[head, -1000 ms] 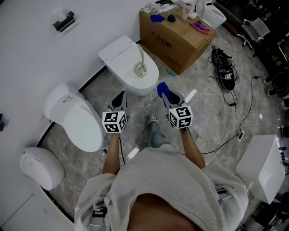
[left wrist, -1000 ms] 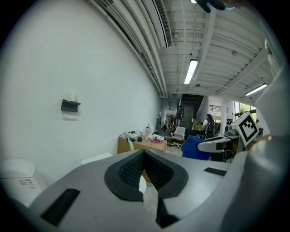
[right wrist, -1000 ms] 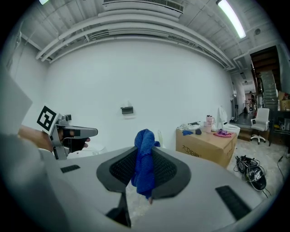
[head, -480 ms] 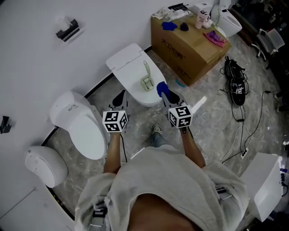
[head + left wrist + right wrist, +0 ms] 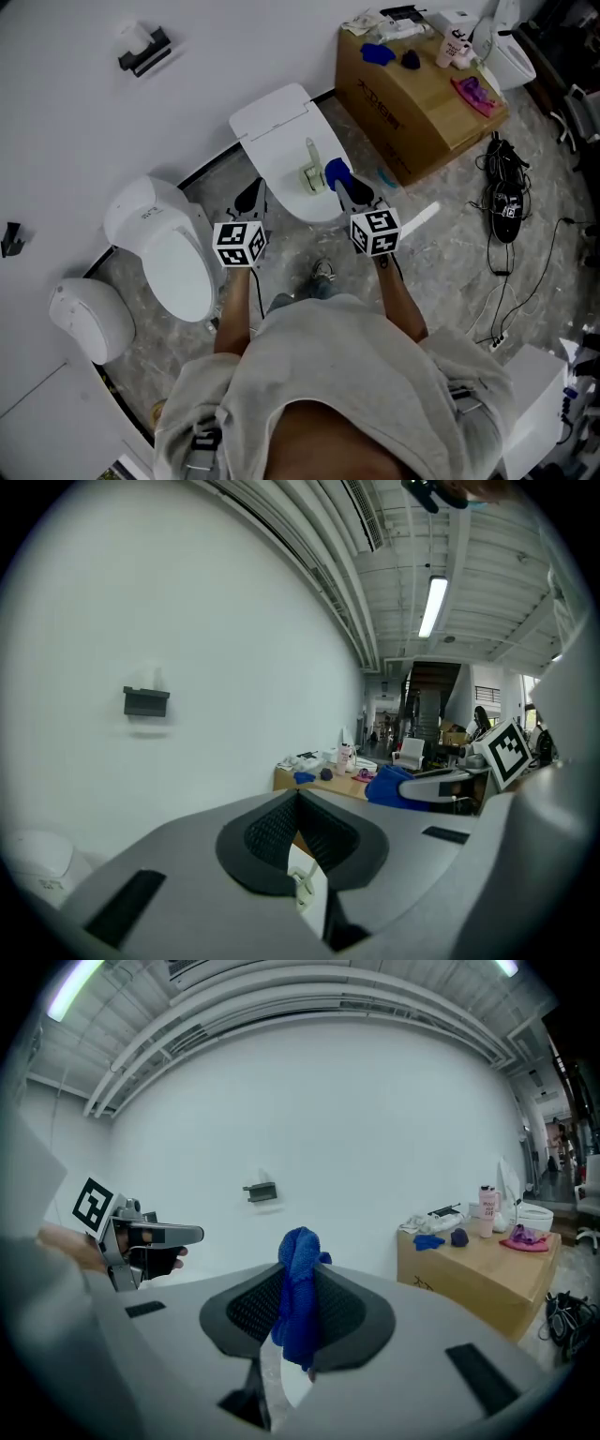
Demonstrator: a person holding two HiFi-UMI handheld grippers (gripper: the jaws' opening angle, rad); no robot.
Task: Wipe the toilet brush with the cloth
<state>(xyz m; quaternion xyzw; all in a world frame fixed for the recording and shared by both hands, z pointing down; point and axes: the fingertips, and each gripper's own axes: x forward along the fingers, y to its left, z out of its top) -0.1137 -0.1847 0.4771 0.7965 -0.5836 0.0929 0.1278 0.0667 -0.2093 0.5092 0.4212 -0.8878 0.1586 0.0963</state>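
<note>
1. Two tools have drawn closer to the toilet [image 5: 277, 117] over the last second, head view. The brush [image 5: 310, 169] on its lid now lies just beside the right tool [image 5: 343, 185] and its cloth [image 5: 335, 172], so wiping looks about to begin.
2. Left gripper view: the left tool [image 5: 298, 803] is pinched together and empty. The pale shape below may be the brush.
3. Right gripper view: the right tool [image 5: 298, 1309] clamps the blue cloth [image 5: 300, 1279].
</note>
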